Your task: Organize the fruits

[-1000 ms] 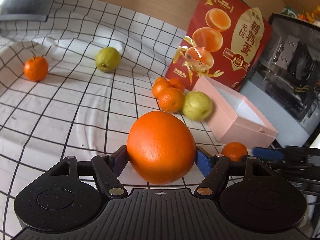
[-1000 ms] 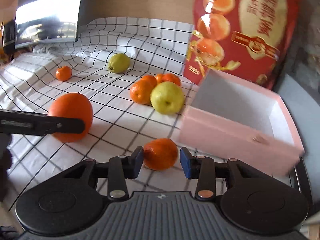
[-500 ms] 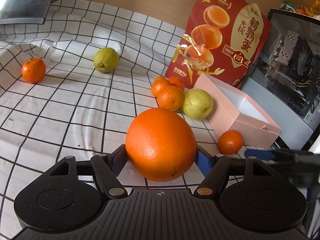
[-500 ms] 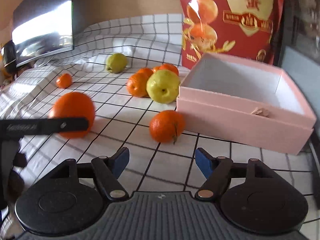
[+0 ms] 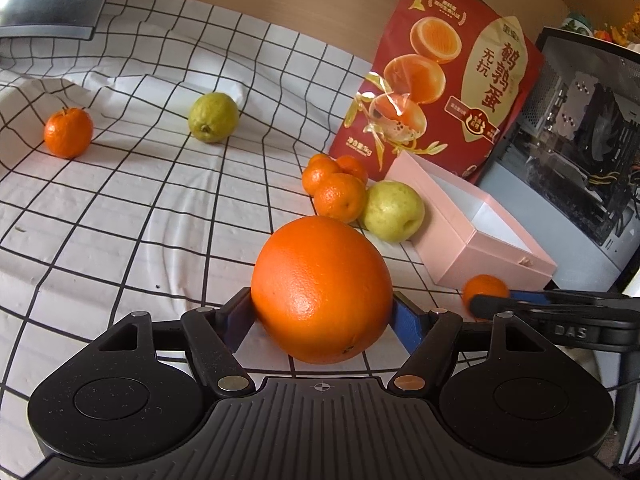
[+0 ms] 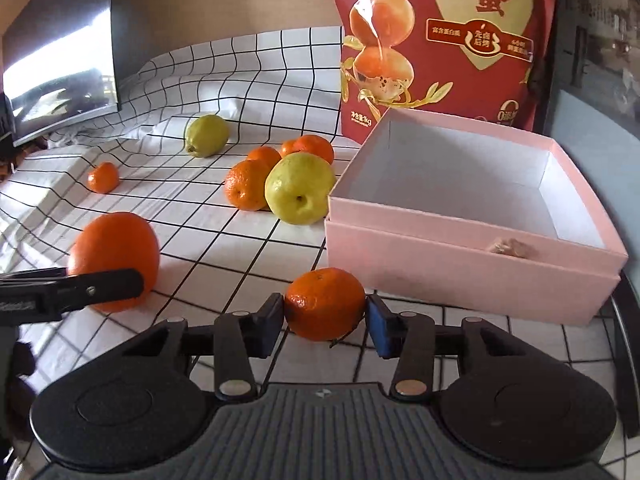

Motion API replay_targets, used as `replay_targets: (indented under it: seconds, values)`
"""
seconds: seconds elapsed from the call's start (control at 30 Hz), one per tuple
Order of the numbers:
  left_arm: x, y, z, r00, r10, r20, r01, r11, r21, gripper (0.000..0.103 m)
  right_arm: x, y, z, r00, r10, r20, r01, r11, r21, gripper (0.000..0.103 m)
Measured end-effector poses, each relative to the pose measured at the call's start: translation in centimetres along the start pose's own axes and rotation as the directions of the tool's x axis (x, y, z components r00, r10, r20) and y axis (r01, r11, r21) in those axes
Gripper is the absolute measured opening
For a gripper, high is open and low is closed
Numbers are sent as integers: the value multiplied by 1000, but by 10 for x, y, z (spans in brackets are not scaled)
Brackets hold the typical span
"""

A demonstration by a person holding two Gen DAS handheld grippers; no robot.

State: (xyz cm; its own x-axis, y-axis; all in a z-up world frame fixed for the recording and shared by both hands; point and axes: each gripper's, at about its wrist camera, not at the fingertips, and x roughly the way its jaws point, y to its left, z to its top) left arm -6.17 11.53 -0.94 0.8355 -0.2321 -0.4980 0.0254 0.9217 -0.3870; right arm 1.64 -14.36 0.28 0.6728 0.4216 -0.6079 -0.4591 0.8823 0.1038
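We pinch an orange [image 5: 322,294] left, a tangerine [image 6: 324,303] right; the pink box [image 6: 460,268] lies just beyond the right gripper [image 6: 325,318].

Beside the pink box [image 6: 460,276], whose matt card walls have white paper lining, you see a glossy, creased foil pouch [image 6: 444,40]. In front of the box lies soft, wrinkled checked cloth [image 5: 120,216]. The big orange [image 5: 322,290] has shiny, pitted peel. The 2 pears [image 6: 300,189] look smooth and waxy.
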Motion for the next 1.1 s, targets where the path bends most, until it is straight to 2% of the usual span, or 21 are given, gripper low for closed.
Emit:
replay_targets:
  seconds: [0.13,0.23,0.33,0.37,0.47,0.53,0.63,0.77,0.9,1.1]
  values:
    - [0,1,0,1000,-2,1,2,1000,-3,77,-17,9,-4,996,-74,51,79,992,-101,44]
    - [0,1,0,1000,-3,1,3,1000,-4,77,-18,25,-10,995,-80,57,89,979,-185,44]
    - [-1,1,0,1000,-3,2,3,1000,-5,77,-15,50,-19,994,-87,69,103,948,-300,44]
    - [-1,1,0,1000,-3,2,3,1000,-5,77,-13,58,-21,994,-84,70,102,938,-331,46]
    - [-1,2,0,1000,-5,3,5,1000,-7,77,-15,74,-28,994,-59,93,90,917,-387,61]
    - [-1,2,0,1000,-6,3,6,1000,-9,77,-22,79,-28,994,-14,107,55,916,-397,62]
    - [-2,2,0,1000,-12,5,12,1000,-16,77,-33,74,-24,992,85,93,-47,934,-355,63]
    - [-2,4,0,1000,-17,8,17,1000,-24,77,-42,63,-18,975,213,64,-189,944,-269,63]
    - [-2,4,0,1000,-18,8,19,999,-27,77,-44,70,-21,963,260,69,-233,934,-269,63]
    - [-2,7,0,1000,-28,12,28,999,-40,77,-43,94,-26,939,340,45,-307,890,-336,63]
